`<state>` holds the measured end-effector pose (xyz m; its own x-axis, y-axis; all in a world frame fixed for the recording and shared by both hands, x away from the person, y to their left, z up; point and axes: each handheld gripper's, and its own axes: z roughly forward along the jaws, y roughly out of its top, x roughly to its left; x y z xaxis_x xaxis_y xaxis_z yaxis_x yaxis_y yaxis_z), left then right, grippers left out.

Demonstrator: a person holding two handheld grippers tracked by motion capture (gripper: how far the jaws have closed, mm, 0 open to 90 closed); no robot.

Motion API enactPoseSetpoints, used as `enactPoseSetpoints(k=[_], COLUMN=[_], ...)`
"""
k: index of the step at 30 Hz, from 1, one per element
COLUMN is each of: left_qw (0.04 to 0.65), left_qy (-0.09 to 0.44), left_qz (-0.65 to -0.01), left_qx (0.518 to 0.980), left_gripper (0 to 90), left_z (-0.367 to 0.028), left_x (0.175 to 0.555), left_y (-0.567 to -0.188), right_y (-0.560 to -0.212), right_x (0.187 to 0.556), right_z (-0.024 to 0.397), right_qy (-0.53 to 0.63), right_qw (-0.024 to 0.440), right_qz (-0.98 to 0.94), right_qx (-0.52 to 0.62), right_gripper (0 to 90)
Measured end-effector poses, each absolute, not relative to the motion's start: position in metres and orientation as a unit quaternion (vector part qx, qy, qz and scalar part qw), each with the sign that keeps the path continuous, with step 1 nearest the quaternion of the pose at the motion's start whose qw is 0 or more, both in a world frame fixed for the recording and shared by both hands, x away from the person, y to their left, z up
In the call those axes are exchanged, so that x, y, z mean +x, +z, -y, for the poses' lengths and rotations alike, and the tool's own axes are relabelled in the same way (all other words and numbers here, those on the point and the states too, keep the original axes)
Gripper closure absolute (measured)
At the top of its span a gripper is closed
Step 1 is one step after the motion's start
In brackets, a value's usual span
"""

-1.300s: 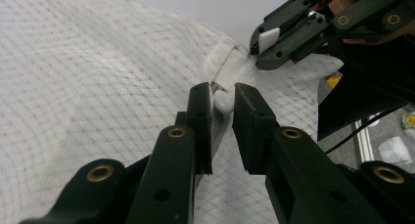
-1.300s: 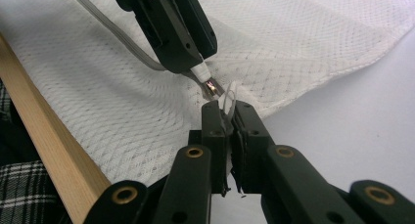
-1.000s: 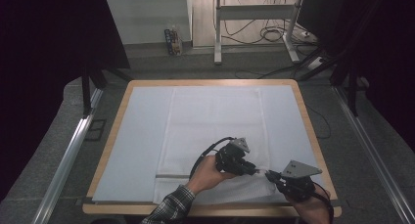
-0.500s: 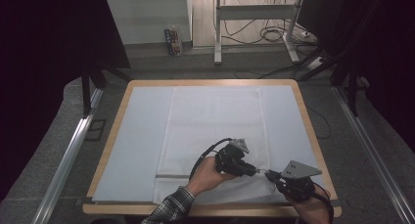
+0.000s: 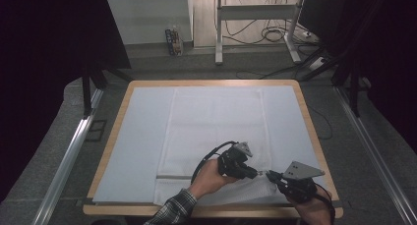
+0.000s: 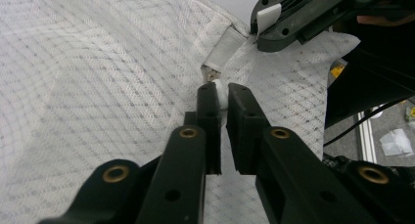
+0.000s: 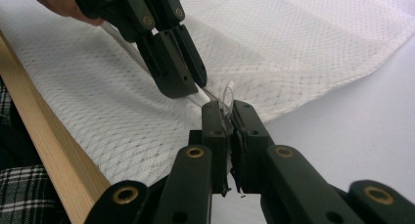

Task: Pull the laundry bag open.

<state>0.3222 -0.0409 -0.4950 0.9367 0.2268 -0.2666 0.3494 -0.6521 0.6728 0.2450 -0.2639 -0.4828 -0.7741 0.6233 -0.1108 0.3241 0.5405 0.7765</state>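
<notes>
White mesh laundry bag [image 5: 216, 136] lies flat on my pale table mat [image 5: 142, 136], its near right corner gathered between my tools. My left gripper [image 5: 255, 174] has just been closing and now pinches the zipper's pull tab [image 6: 221, 93]; my right gripper [image 5: 269, 174] clamps the clear loop [image 7: 226, 98] beside it. Zipping looks barely started. Wooden rim [image 5: 314, 136] sits close; open mat stretches left.
</notes>
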Motion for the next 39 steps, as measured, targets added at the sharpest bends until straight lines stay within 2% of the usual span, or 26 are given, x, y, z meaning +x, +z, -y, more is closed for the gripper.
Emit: enactPoseSetpoints(k=[8, 16, 26, 30, 34, 37, 39], left_qw=[0.387, 0.378, 0.406, 0.405, 0.423, 0.433, 0.436], left_qy=[-0.072, -0.064, -0.097, -0.094, -0.097, -0.098, -0.099], left_qz=[-0.166, -0.160, -0.175, -0.172, -0.176, -0.175, -0.171], left_qx=[0.904, 0.909, 0.891, 0.893, 0.883, 0.879, 0.878], left_gripper=[79.1, 87.0, 87.1, 87.3, 87.3, 87.3, 87.3], left_z=[0.048, 0.046, 0.032, 0.032, 0.029, 0.026, 0.023], left_x=[0.319, 0.321, 0.327, 0.326, 0.325, 0.325, 0.326], left_y=[-0.499, -0.498, -0.496, -0.497, -0.498, -0.496, -0.495], right_y=[-0.483, -0.482, -0.486, -0.488, -0.489, -0.488, -0.488], right_x=[0.245, 0.245, 0.248, 0.250, 0.251, 0.254, 0.256], right_z=[0.264, 0.264, 0.264, 0.264, 0.266, 0.268, 0.269], right_qy=[0.394, 0.394, 0.375, 0.368, 0.370, 0.378, 0.376], right_qw=[0.191, 0.187, 0.173, 0.163, 0.154, 0.150, 0.149], right_qz=[-0.855, -0.857, -0.865, -0.869, -0.867, -0.860, -0.858], right_qx=[0.277, 0.275, 0.285, 0.290, 0.297, 0.308, 0.318], right_gripper=[84.0, 84.0, 84.3, 83.5, 74.1, 59.5, 53.5])
